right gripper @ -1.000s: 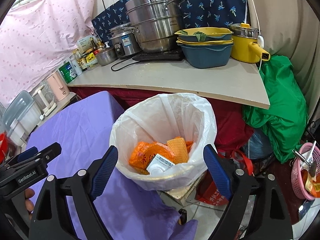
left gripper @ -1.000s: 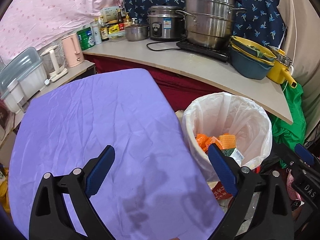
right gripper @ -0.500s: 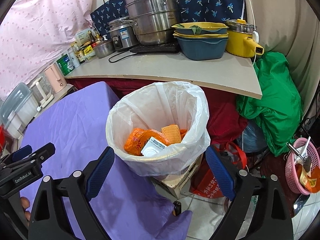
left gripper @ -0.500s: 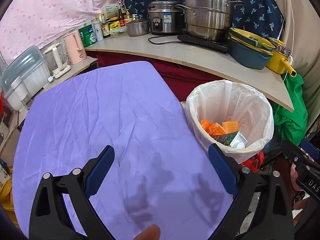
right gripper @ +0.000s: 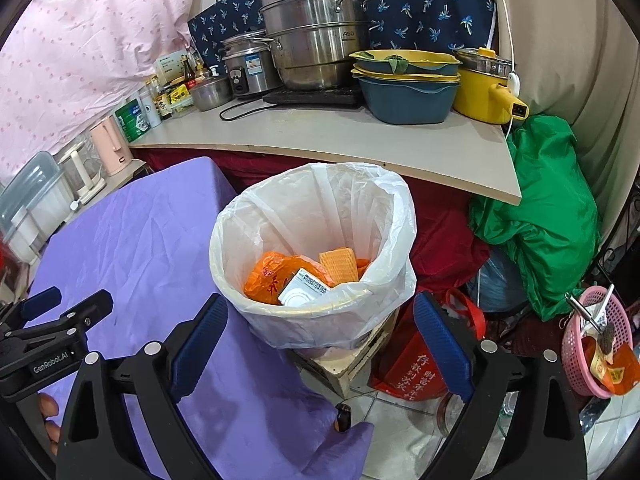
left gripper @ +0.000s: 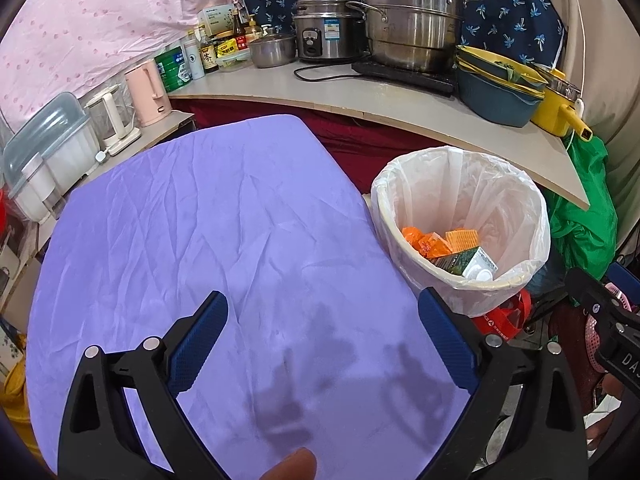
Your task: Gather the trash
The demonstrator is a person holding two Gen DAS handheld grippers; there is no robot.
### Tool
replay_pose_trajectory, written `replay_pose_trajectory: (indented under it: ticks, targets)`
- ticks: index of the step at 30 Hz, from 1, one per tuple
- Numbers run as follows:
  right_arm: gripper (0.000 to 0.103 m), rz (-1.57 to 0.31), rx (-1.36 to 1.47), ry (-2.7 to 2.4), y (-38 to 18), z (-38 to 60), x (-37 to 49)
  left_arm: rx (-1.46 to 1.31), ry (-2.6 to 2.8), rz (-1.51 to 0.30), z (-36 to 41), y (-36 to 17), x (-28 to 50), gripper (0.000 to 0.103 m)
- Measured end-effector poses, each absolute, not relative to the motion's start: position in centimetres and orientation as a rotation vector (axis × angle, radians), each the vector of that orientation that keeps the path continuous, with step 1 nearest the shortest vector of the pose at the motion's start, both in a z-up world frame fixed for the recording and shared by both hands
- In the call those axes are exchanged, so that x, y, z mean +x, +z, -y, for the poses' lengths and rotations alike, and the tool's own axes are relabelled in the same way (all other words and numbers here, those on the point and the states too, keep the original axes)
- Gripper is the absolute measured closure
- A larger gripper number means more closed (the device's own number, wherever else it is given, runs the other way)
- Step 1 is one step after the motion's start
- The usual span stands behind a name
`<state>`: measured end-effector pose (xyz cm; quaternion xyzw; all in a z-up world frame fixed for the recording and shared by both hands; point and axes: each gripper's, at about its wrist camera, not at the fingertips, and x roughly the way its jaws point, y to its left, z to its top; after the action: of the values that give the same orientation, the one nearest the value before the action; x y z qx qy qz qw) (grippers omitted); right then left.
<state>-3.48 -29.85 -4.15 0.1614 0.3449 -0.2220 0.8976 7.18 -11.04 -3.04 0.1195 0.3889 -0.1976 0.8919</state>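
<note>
Sitting in the lined bin (right gripper: 312,248) just beside the table (left gripper: 208,232), the trash is an orange wrapper (right gripper: 272,278), a wafer-patterned packet (right gripper: 339,266) and a small carton (right gripper: 304,286). Over the last second both views have drawn back and up from the bin, and the purple cloth shows nothing left on it, so collection looks about done. The left gripper (left gripper: 322,344) and right gripper (right gripper: 320,344) are both spread wide and hold nothing. On the floor, a pink basket (right gripper: 596,344) holds scraps.

bin (right gripper: 312,320) right of table (right gripper: 140,240), trash (right gripper: 280,280) inside
</note>
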Motion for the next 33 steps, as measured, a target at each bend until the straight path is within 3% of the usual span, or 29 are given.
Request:
replay_pose_trajectory:
  ticks: [33]
  targets:
    - [0.013, -0.739, 0.320, -0.464, -4.3, 29.1, -3.7, 0.266, -0.444, -0.794, 12.2, -2.7, 5.5, 0.011]
